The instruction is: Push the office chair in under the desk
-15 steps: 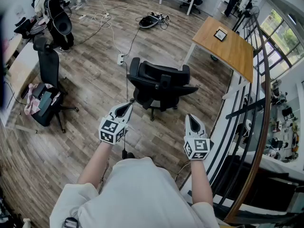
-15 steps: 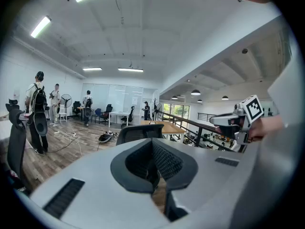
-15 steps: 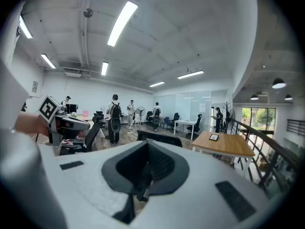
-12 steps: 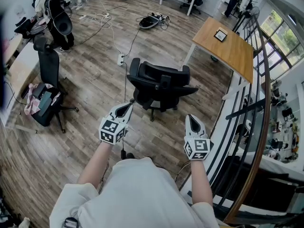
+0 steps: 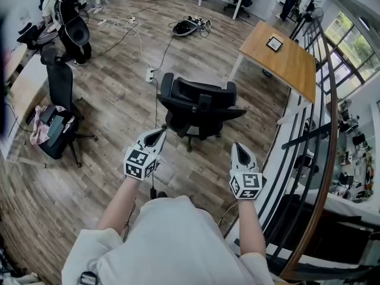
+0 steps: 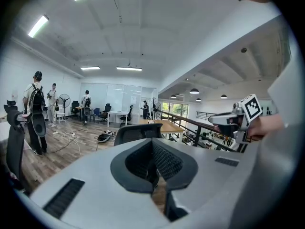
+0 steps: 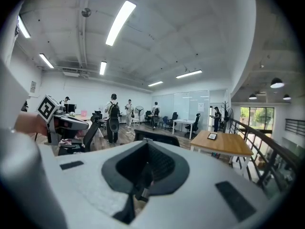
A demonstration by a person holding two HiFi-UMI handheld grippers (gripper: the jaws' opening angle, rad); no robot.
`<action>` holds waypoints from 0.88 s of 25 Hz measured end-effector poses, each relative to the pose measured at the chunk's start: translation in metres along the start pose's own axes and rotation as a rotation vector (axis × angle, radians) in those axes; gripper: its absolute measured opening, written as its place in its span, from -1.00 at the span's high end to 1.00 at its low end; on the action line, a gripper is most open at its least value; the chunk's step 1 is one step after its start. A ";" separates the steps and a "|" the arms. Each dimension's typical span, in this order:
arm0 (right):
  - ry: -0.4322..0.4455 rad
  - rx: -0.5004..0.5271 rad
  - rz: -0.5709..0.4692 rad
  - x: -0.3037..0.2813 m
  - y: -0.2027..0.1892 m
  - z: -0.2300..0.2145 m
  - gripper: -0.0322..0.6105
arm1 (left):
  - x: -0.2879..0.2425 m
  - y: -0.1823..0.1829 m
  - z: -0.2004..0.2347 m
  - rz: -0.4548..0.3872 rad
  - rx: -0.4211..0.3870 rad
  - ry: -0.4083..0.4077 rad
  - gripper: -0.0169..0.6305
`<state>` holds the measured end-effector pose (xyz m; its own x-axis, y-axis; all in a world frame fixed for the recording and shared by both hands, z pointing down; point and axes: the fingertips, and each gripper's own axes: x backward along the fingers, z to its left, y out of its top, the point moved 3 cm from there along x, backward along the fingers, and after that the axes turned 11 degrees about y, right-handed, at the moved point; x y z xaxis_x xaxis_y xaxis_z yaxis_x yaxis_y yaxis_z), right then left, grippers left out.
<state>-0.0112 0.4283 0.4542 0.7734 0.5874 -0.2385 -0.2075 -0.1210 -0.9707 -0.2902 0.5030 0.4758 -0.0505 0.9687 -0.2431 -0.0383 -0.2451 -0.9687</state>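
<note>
My left gripper (image 5: 158,133) and right gripper (image 5: 240,149) are low in the middle of the frame. Both have their jaws squeezed together with nothing in them. Their cubes (image 5: 138,162) show black and white squares. Just past them, in the middle, stands the black office chair (image 5: 199,107) with arms and wheels. The wooden desk (image 5: 284,63) is far off at the upper right.

Both tongs (image 5: 155,136) (image 5: 241,153) shut, empty.
</note>
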 end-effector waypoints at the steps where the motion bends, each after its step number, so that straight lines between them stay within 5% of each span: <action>1: -0.002 0.003 0.004 0.000 -0.001 -0.001 0.89 | -0.001 0.000 -0.001 0.000 0.001 -0.002 0.97; 7: -0.002 0.014 0.014 0.003 -0.008 -0.008 0.88 | -0.004 -0.004 -0.005 0.001 0.018 0.006 0.96; 14: 0.027 0.038 0.015 0.005 -0.006 -0.015 0.63 | -0.003 -0.002 -0.010 0.006 0.039 0.006 0.72; 22: 0.061 0.049 0.017 0.011 -0.011 -0.029 0.59 | -0.008 -0.007 -0.022 0.017 0.029 0.006 0.53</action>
<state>0.0169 0.4131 0.4619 0.8044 0.5354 -0.2574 -0.2487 -0.0900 -0.9644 -0.2673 0.4976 0.4838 -0.0451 0.9645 -0.2602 -0.0662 -0.2627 -0.9626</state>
